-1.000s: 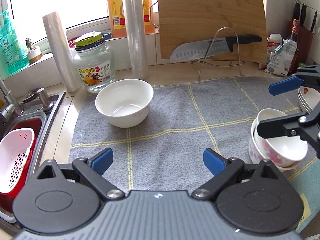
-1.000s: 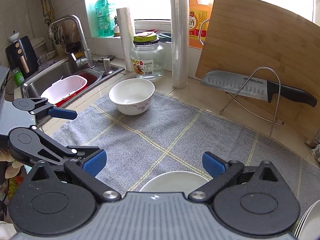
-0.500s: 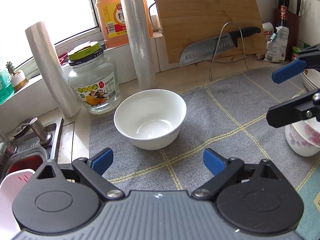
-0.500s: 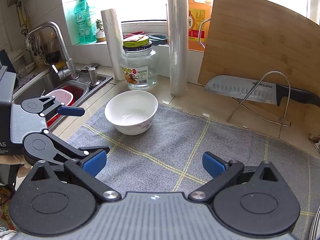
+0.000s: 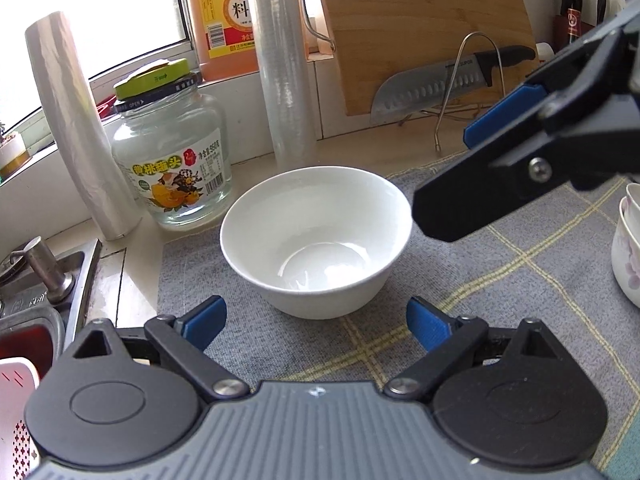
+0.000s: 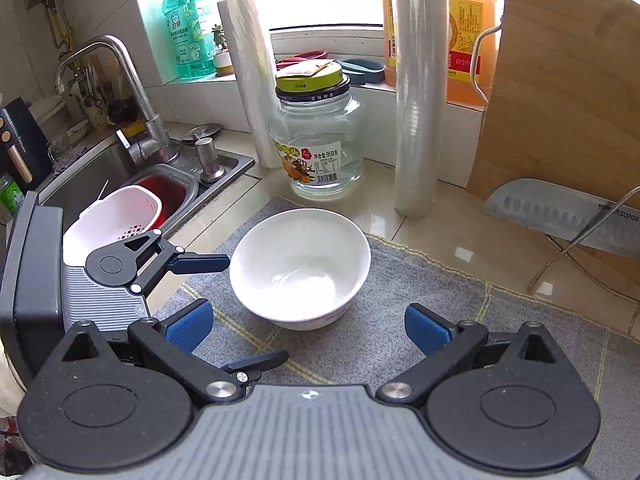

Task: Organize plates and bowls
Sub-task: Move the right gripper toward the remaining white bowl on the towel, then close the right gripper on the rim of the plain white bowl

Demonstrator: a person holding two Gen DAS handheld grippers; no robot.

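Observation:
A white empty bowl (image 5: 316, 240) stands upright on the grey checked mat (image 5: 500, 264), near the mat's far left corner; it also shows in the right wrist view (image 6: 300, 268). My left gripper (image 5: 316, 322) is open, just short of the bowl. My right gripper (image 6: 306, 326) is open too, close to the bowl from the other side; its fingers (image 5: 492, 188) reach in from the right. The left gripper shows in the right wrist view (image 6: 192, 304) left of the bowl. A stack of floral bowls (image 5: 628, 244) stands at the right edge.
Behind the bowl stand a glass jar (image 5: 172, 156), two rolls of film (image 5: 286, 60), an orange bottle (image 5: 224, 16), a cutting board (image 5: 420, 28) and a cleaver on a wire rack (image 5: 436, 84). The sink (image 6: 120, 184) with a white strainer basket (image 6: 116, 216) lies left.
Both grippers have moved in toward the white bowl, which now sits close in front of each. The right gripper's fingers have come nearer in the left wrist view. Both stay open.

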